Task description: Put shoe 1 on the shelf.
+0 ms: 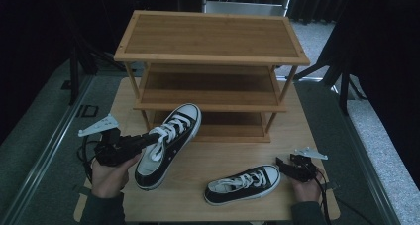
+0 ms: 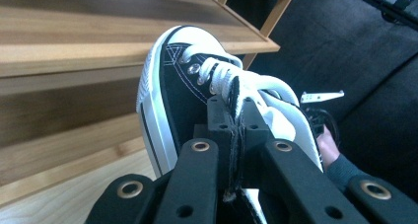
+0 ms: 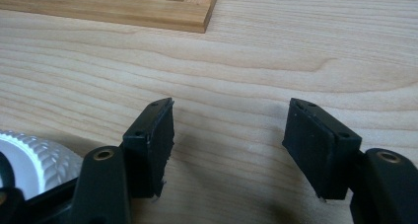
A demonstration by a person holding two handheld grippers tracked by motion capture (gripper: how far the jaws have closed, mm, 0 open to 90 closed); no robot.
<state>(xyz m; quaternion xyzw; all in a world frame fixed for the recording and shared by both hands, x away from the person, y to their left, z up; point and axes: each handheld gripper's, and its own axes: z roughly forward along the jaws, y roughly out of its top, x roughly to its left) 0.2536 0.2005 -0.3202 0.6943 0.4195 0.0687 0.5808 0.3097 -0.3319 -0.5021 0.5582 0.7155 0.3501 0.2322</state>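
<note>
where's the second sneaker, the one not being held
In the high view the loose sneaker lies on the table at front right, toe toward the open right gripper beside it, right of the sneaker in the left gripper.

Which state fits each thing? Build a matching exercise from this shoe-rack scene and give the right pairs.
1. left tool
2. right tool
3. black-and-white canvas sneaker near the table's front edge
4. three-tier wooden shoe rack

a. lies on the wooden table
b. shelves bare
c. shut on the raised black-and-white canvas sneaker
d. open over bare wood

Pairs: 1-c, 2-d, 3-a, 4-b
</note>
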